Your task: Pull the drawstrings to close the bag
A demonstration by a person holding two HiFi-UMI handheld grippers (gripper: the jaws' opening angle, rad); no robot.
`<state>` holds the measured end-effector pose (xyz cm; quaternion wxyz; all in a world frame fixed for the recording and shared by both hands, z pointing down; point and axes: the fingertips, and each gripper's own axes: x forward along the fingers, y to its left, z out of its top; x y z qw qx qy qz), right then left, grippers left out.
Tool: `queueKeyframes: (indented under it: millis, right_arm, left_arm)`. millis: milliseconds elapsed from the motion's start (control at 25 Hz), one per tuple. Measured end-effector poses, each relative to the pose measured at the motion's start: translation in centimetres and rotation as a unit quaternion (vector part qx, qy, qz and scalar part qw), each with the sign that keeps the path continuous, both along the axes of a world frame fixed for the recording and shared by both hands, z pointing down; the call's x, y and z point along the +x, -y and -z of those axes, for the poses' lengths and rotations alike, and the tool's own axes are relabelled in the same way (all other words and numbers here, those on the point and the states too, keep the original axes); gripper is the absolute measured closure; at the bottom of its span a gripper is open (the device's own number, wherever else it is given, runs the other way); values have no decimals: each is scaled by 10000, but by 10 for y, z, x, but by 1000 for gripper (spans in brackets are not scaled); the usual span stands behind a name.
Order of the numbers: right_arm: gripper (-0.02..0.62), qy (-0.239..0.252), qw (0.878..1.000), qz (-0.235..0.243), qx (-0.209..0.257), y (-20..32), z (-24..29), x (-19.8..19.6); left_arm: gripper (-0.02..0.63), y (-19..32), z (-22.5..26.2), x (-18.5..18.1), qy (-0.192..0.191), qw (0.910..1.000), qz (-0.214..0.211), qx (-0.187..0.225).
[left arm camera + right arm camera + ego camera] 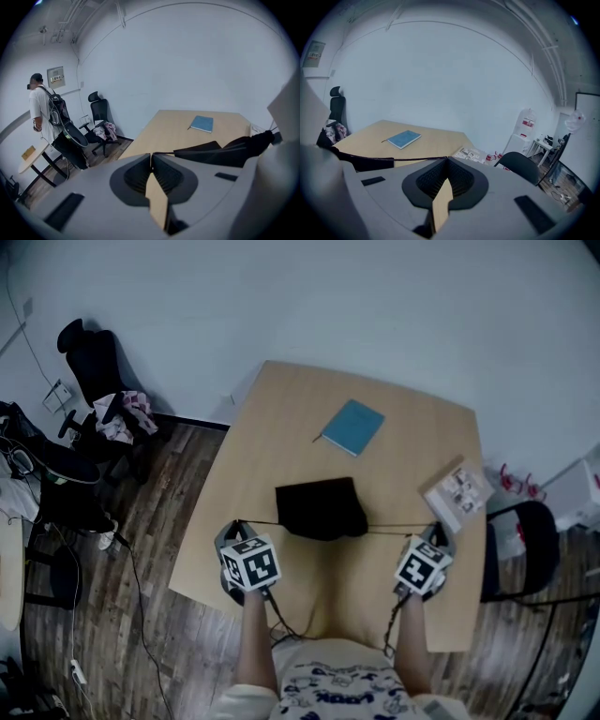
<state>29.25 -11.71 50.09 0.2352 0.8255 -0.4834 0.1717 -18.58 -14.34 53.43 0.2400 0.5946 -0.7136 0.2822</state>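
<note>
while clamping drawstrings point(398, 527), left gripper point(237, 522) and right gripper point(436, 527) flank the bag point(321, 507).

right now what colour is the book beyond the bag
The book is blue, clearest in the head view.
</note>
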Motion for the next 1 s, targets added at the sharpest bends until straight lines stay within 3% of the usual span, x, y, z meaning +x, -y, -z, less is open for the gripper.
queueKeyframes:
  millis: [440,1000]
  right_arm:
    - [594,-67,9993,-320,162,-5,10,23]
    - [592,248,9983,-503,185,-15,4,36]
  left_arm:
    - [591,1,-1,-22,-204,9991,354,91]
    - [589,0,2,-30,-415,9978,478,200]
